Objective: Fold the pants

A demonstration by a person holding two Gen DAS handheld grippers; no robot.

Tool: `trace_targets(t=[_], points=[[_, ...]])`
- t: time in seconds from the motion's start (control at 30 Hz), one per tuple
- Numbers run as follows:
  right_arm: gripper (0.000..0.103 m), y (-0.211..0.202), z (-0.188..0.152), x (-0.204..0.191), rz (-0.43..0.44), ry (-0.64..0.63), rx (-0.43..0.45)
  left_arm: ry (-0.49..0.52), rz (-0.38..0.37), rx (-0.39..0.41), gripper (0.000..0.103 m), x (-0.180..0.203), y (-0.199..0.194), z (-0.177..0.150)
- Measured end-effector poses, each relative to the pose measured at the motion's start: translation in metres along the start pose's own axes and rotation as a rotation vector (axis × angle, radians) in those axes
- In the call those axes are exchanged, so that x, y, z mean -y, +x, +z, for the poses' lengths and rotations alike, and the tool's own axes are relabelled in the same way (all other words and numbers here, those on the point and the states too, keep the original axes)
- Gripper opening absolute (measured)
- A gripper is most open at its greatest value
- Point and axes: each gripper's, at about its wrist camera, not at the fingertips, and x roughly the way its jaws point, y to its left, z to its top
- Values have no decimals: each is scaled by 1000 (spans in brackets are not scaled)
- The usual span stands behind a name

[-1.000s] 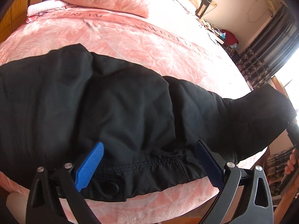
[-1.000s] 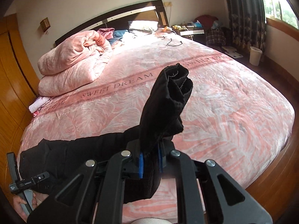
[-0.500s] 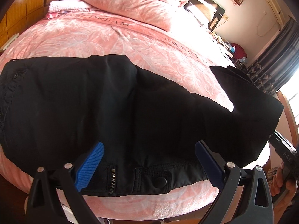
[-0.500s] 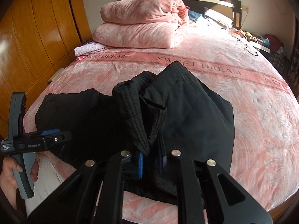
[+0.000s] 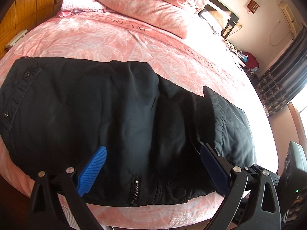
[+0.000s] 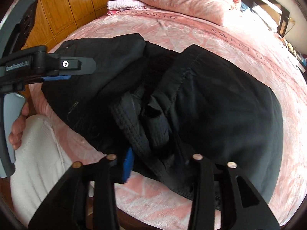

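Black pants (image 5: 119, 115) lie across the near edge of the pink bed (image 5: 115, 38), zipper (image 5: 134, 190) and snap facing me. My left gripper (image 5: 152, 149) hovers open over the waist, both blue pads clear of the cloth. In the right wrist view the leg ends (image 6: 220, 99) are laid back over the waist part of the pants (image 6: 107, 72). My right gripper (image 6: 157, 153) is low over this bunched fold and its jaws are opening. A ribbed hem sits loose between them, and cloth hides the right pad. The left gripper (image 6: 80, 71) shows at the upper left.
Folded pink quilts (image 5: 153, 2) and a pink towel (image 5: 80, 5) lie at the head of the bed. A wooden wardrobe (image 6: 73, 5) stands to the left. The person's hand (image 6: 19, 126) and white-clad leg (image 6: 38, 153) are at the bed's near edge.
The right gripper swung the leg ends over and down onto the waist part, then its jaws parted off the cloth. The left gripper slid along the waistband, staying open.
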Motion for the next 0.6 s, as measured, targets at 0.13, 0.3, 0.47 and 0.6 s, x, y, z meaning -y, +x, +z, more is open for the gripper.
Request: trace_targets(t=[0.13, 0.3, 0.47, 0.6], points=[[68, -22, 1, 7, 143, 80, 49, -14, 14, -2, 99, -8, -3, -3], [63, -27, 9, 10, 75, 109, 42, -16, 8, 4, 99, -11, -6, -5], [60, -8, 10, 4, 25, 112, -20, -5, -1, -5, 99, -10, -5, -8], [51, 6, 7, 7, -31, 128, -55, 10, 9, -38, 99, -10, 0, -9]])
